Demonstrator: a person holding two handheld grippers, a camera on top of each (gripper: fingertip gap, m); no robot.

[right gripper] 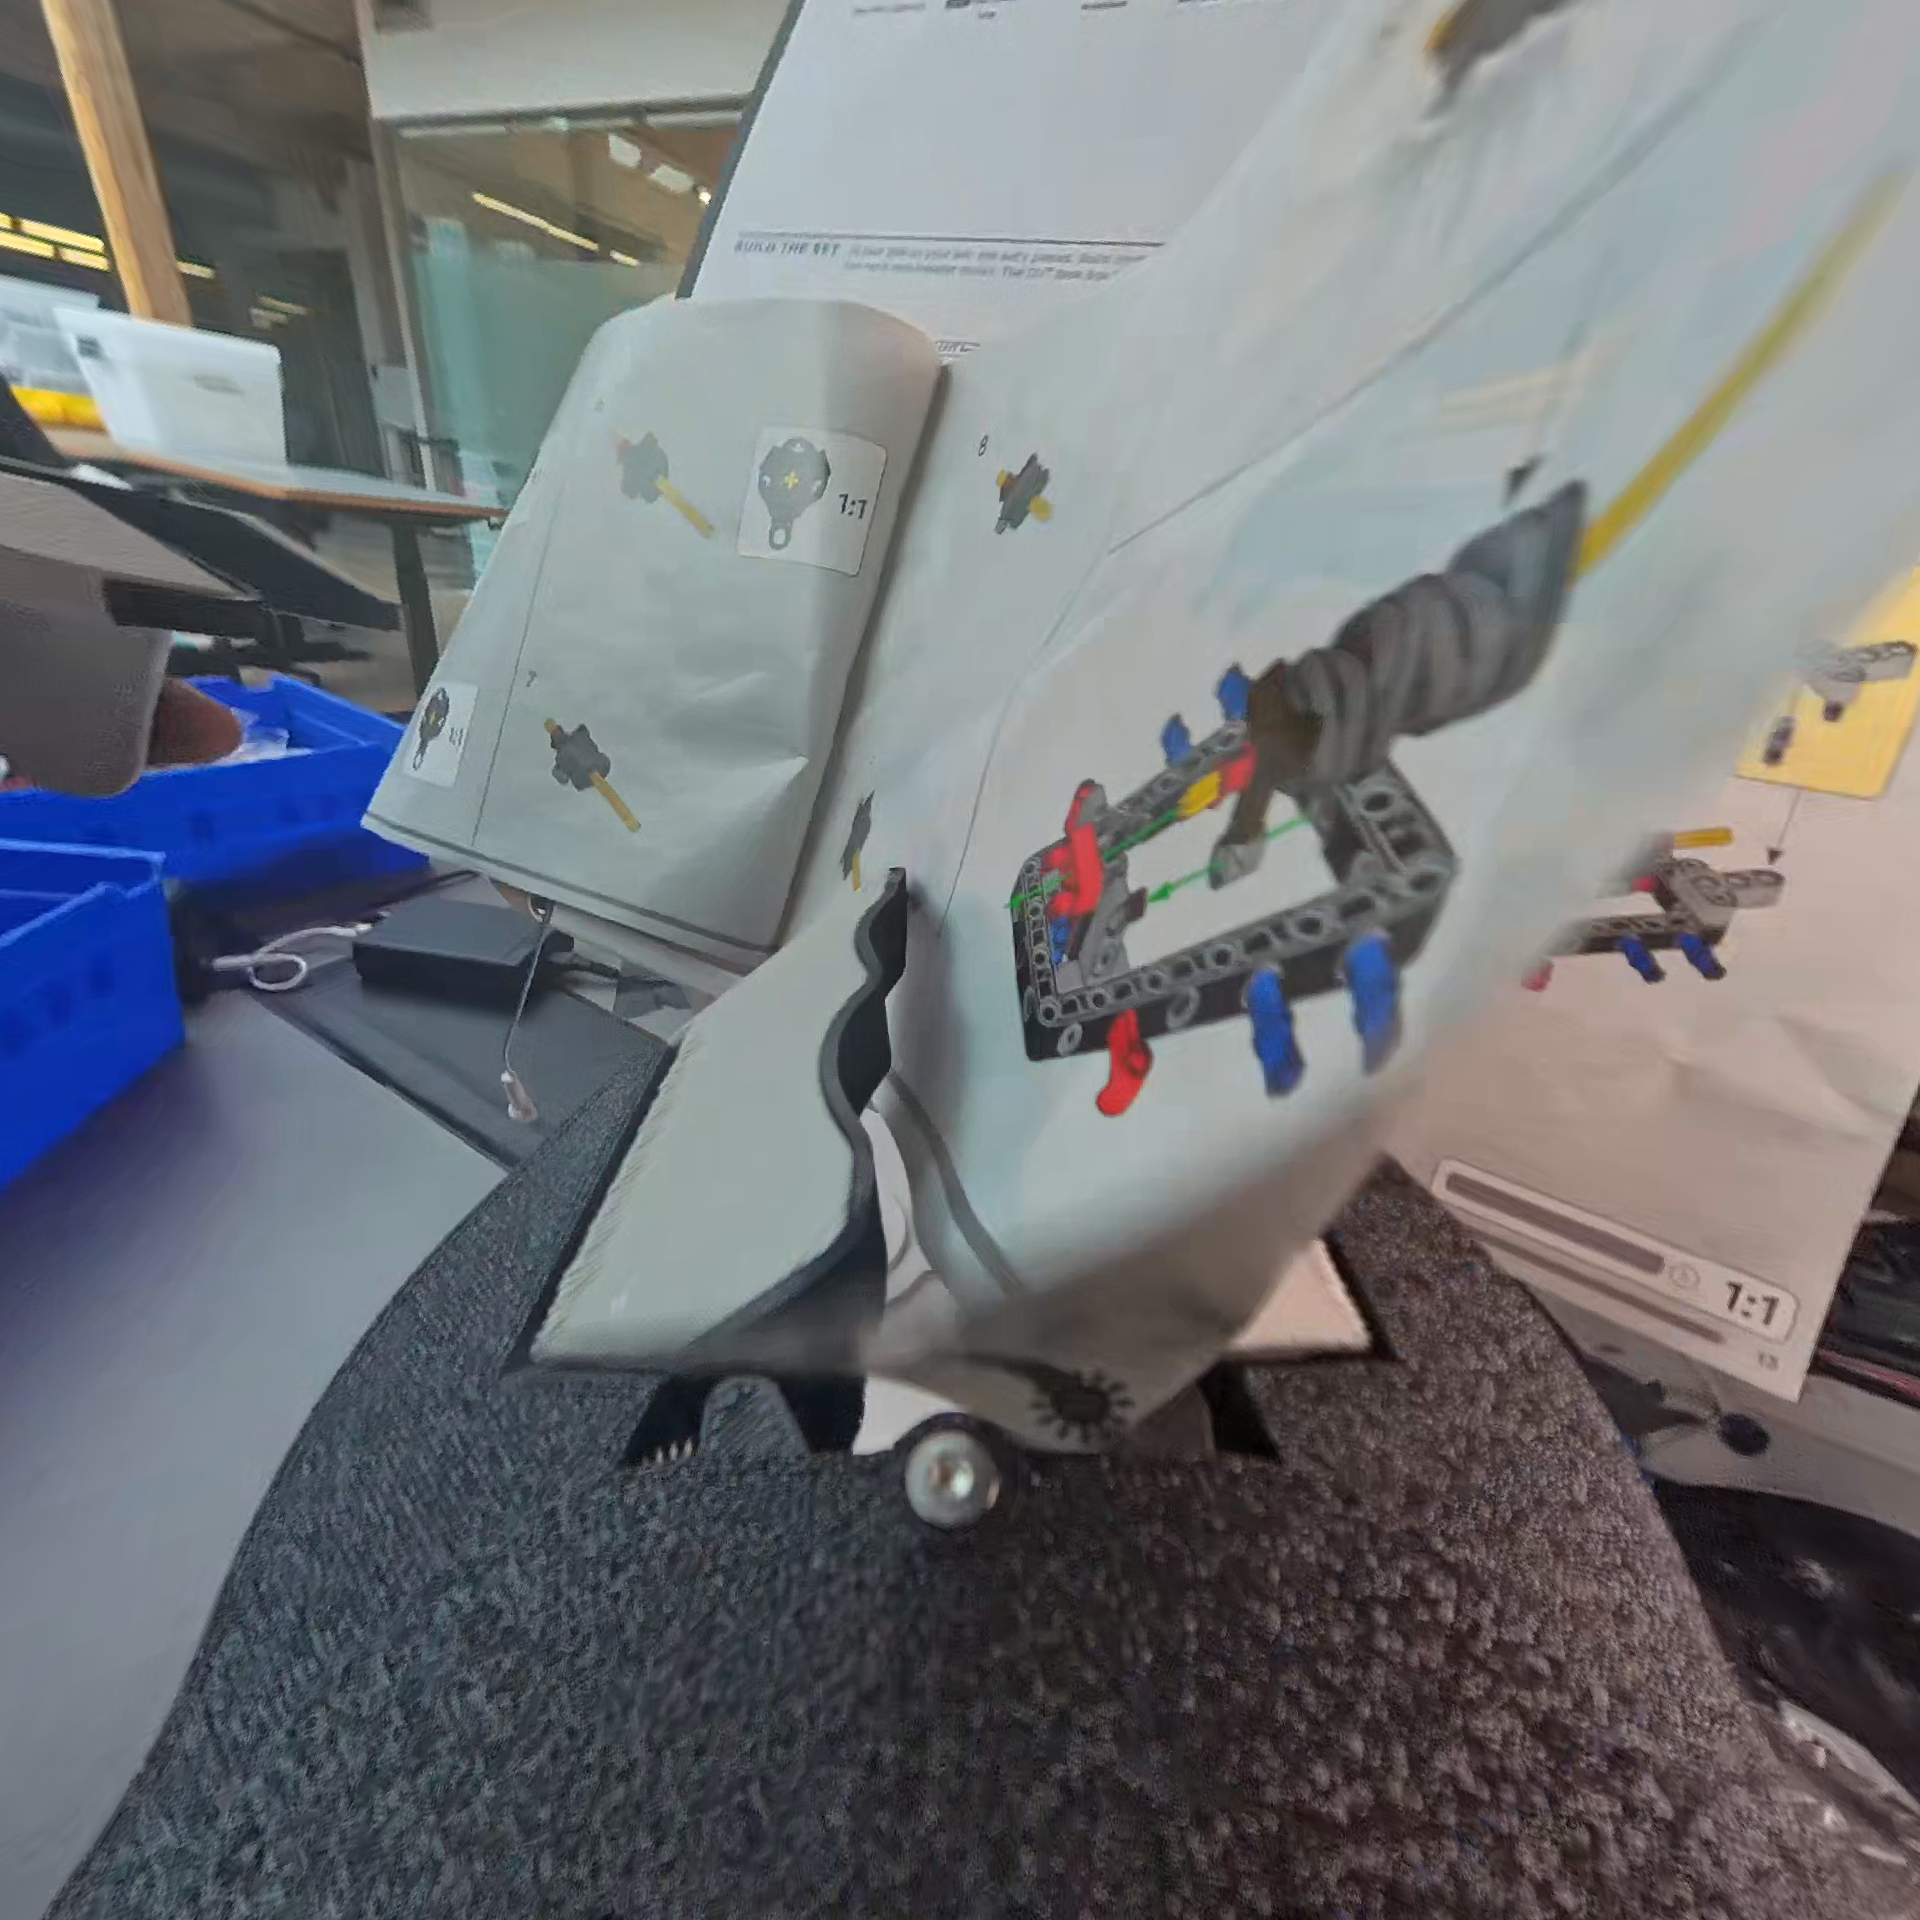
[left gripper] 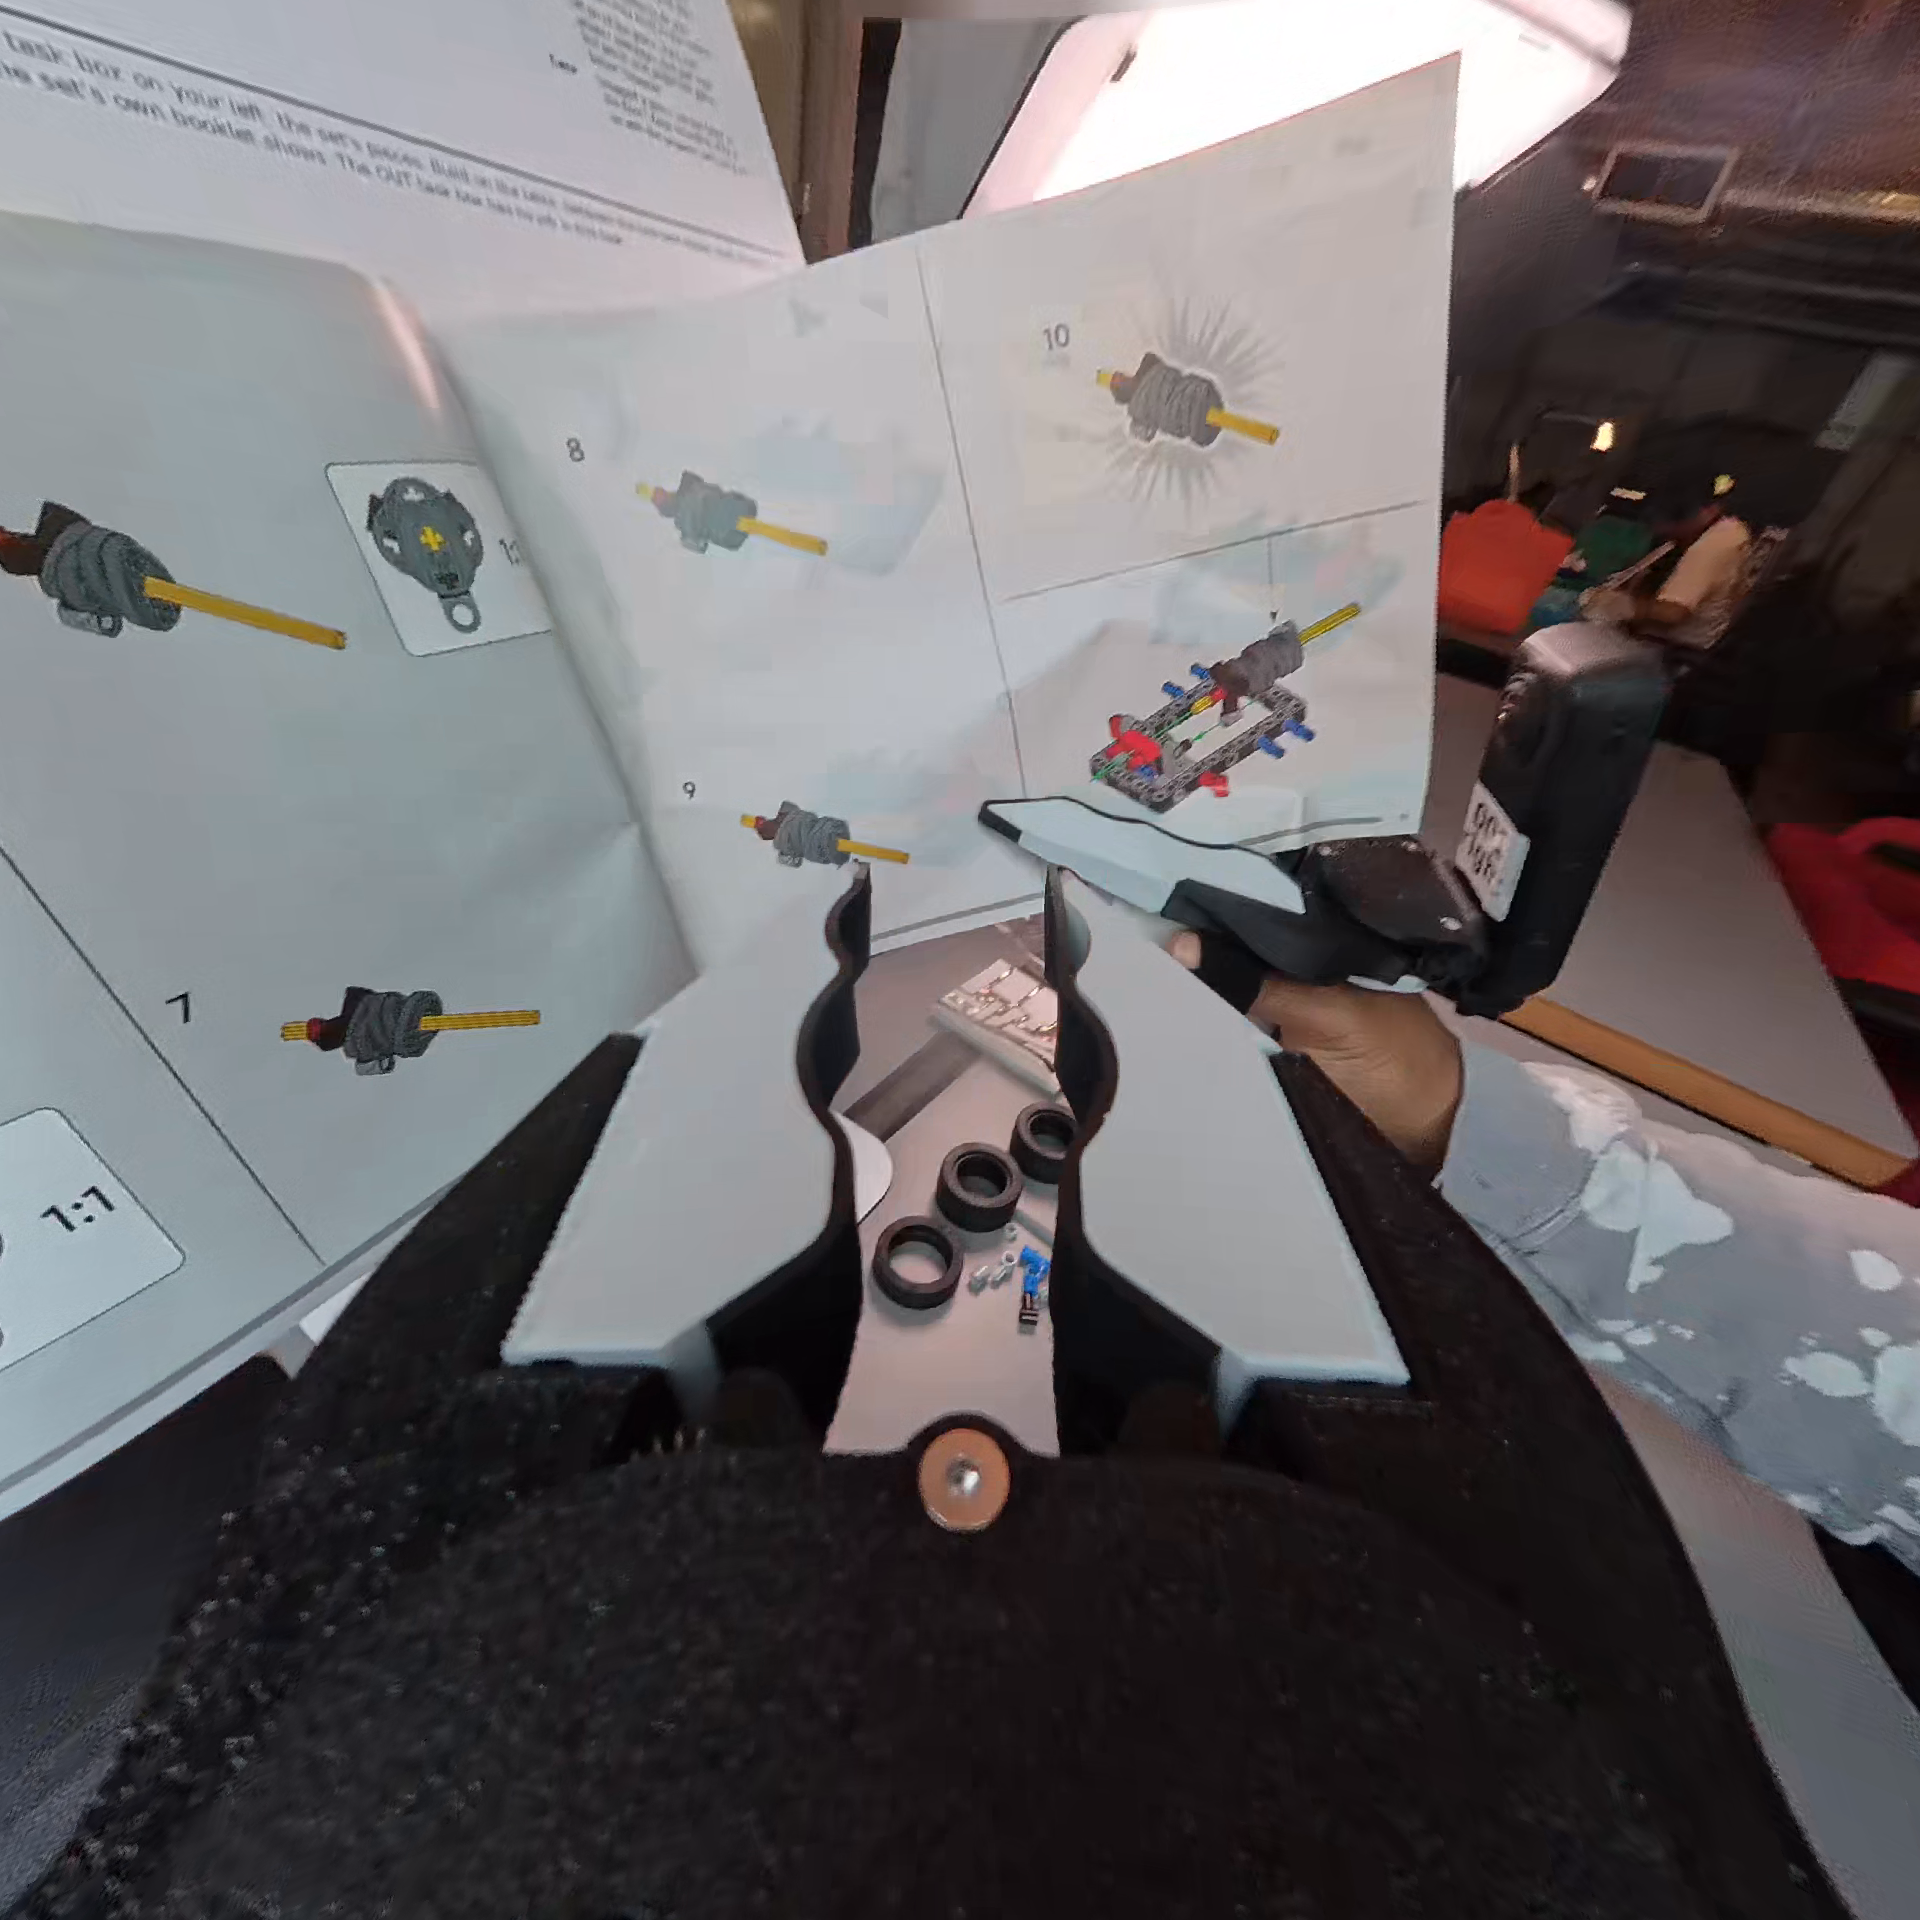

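1. Between the fingers of my right hand-held gripper a page of the instruction booklet is pinched at its lower corner; the jaws are closed on the paper, which keeps the page lifted and readable.
2. My left hand-held gripper is part-open and holds nothing; it sits just below the booklet's bottom edge.
3. Down on the desk, seen through that gap, three black tyres lie together, with small blue and grey pieces at their 4 o'clock.
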